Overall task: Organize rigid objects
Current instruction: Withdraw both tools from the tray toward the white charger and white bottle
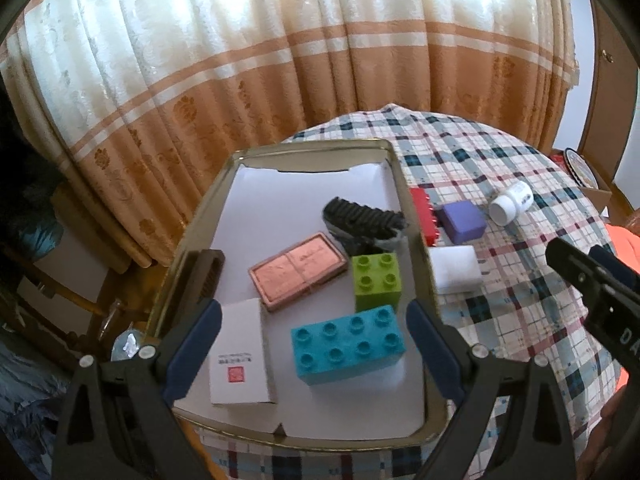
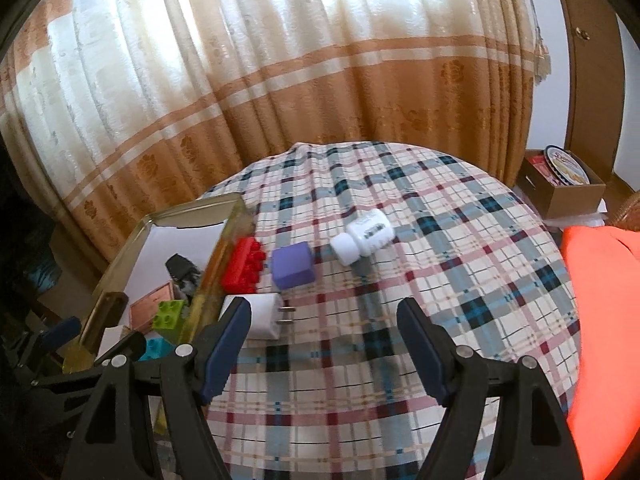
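Beside the tray (image 1: 424, 252), a white charger (image 2: 262, 316) lies untouched.

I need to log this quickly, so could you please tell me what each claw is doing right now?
Left claw: open, empty, over the gold metal tray.
Right claw: open, empty, over the plaid tablecloth.

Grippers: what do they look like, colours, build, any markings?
Both alike: the left gripper and right gripper have black plastic triangular-cutout frames, silver rivets and dark navy finger pads. Seen from the left wrist view, the right gripper's black body carries white lettering, partly cut off. No cables or sleeves visible.
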Demonstrator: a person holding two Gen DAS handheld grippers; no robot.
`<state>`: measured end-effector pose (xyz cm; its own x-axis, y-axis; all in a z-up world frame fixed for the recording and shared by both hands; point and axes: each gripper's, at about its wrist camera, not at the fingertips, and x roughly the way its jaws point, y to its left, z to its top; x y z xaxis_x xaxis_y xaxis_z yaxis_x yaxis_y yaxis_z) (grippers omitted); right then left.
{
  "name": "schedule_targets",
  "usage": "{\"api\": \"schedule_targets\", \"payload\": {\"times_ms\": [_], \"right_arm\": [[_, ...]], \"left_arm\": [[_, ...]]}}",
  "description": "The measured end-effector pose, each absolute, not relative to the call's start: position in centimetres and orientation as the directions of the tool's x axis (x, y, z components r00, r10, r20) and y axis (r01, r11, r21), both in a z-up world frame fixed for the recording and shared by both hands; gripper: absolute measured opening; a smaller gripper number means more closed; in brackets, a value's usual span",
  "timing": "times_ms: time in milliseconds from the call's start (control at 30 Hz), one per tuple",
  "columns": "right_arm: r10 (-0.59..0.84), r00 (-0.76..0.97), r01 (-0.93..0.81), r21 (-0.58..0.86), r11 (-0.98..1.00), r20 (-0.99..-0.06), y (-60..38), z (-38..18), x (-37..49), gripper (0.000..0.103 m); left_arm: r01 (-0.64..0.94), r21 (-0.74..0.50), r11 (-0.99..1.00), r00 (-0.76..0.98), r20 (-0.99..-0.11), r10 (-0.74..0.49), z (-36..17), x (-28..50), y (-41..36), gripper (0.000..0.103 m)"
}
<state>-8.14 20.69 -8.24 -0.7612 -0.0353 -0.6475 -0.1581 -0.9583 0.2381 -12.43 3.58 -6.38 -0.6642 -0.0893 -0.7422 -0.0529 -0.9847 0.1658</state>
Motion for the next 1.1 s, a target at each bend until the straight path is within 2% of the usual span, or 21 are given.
{"api": "schedule_targets", "payload": {"times_ms": [433, 900, 1100], "right_arm": [[-0.022, -0.746, -0.191, 0.246, -0.95, -0.666, 22.8, -9.2, -8.0, 0.078], [-0.204, -0.68, -0.059, 0.33, -0.942, -0.704, 18.3, -11.7, -12.0, 0.078], [-0.215, -0.639, -0.057, 0.324, -0.944, -0.738, 16.6, -13.4, -14.1, 0.078]], "left_arm": [[-0.104, 0.127, -0.986, -0.636, -0.771, -0.033, -7.1, -12.2, 5.4, 0.095], [-0.022, 0.145, -0.989, -0.647, -0.757, -0.096, -6.7, -11.8, 2.7, 0.095], [0.008, 0.122, -0.992, -0.642, -0.76, -0.098, -6.5, -12.1, 1.2, 0.095]]}}
